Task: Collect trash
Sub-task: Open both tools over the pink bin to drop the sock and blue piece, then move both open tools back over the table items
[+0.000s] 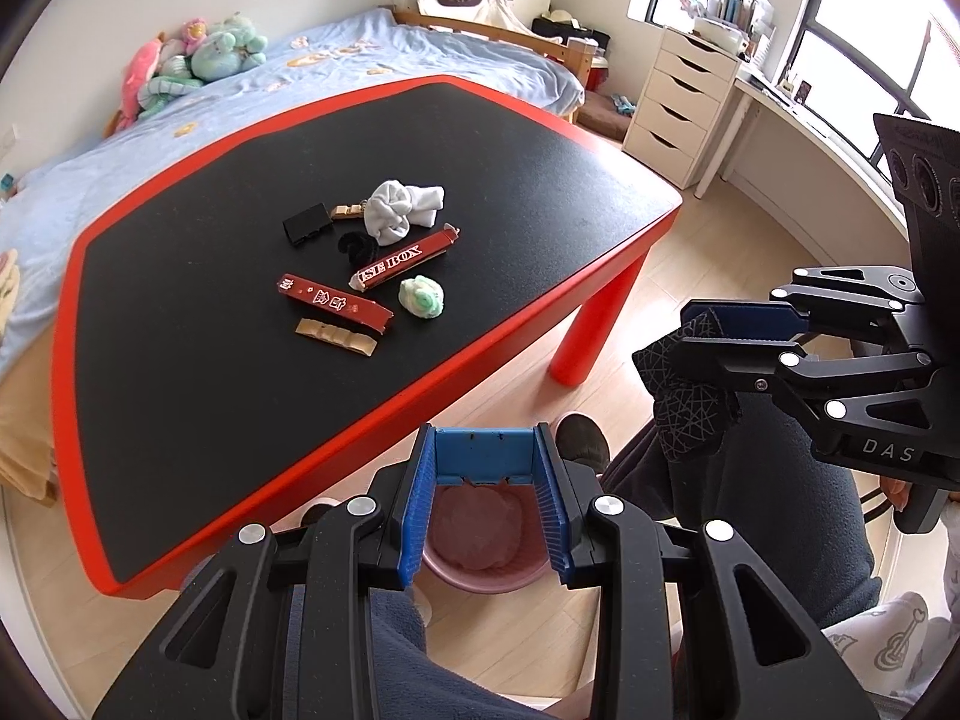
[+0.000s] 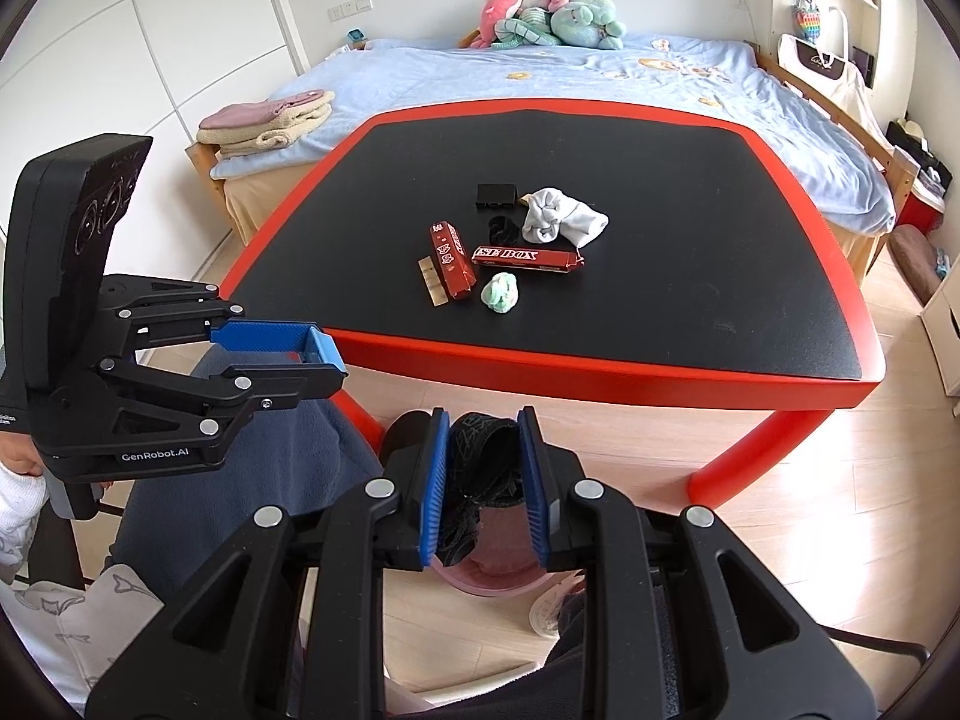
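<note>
Over the bin (image 2: 498, 576) | my right gripper (image 2: 485, 420) pinches a dark cloth (image 2: 480, 468) | my left gripper (image 1: 485, 438) spread, empty | table (image 2: 600, 360) beside.

Your pink bin (image 2: 498, 585) lies open below, between table edge (image 2: 600, 369) and your knees; the red leg (image 2: 744, 450) (right side) narrows the floor gap.

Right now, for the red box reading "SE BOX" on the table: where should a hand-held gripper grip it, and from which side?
Grip the red "SE BOX" box mid-length, across its narrow width, coming from above. It lies flat on the black table top, long and slim, so the narrow sides likely fit the jaws. Avoid its torn open end, which may crush; the middle stands clear of the green-white wad.
</note>
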Tool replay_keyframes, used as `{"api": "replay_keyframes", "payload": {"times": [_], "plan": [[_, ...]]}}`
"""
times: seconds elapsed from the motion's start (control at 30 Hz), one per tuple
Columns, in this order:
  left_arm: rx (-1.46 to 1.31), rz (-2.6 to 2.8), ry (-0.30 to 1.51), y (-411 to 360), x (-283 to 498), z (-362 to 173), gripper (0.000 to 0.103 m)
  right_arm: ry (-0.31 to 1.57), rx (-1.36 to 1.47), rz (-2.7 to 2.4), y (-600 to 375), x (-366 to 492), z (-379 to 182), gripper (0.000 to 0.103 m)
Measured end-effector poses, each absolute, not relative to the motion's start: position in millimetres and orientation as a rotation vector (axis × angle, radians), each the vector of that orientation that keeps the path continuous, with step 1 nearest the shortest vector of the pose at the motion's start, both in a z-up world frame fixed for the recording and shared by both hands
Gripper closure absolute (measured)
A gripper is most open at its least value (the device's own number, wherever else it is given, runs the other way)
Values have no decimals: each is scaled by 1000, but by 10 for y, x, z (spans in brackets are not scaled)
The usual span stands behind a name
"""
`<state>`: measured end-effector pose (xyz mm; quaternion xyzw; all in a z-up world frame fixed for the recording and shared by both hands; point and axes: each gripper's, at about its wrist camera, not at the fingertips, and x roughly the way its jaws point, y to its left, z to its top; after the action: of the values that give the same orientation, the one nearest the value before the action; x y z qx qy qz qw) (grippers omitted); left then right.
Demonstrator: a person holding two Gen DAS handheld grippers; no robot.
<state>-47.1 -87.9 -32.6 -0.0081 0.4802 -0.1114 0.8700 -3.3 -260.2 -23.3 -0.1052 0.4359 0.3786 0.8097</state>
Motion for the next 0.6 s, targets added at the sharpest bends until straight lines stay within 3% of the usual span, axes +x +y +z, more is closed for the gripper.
{"api": "replay_keyframes", "payload": {"times": [0.03,0.07,0.1,0.13,0.17,0.23,0.37,0.6], "plan": [[-19,-238,1004,-882,-472,-328,68,932,-224,807,-2609,-28,-238,71],[-23,-245,1007,-883,-466,-332,54,934,-221,804,-2618,-16,-245,64],[-26,-248,1002,-885,-465,-328,43,936,-217,799,-2627,-3,-250,47],[-27,-245,990,-881,-471,-316,22,936,-214,796,-2636,4,-253,29],[-28,-242,978,-876,-472,-303,14,934,-211,794,-2646,9,-254,24],[-15,-224,981,-862,-456,-304,13,932,-211,783,-2662,20,-261,12],[-1,-177,989,-791,-433,-323,8,950,-212,762,-2680,59,-299,8],[-4,-143,993,-674,-426,-325,8,967,-194,755,-2693,91,-332,5]]}}
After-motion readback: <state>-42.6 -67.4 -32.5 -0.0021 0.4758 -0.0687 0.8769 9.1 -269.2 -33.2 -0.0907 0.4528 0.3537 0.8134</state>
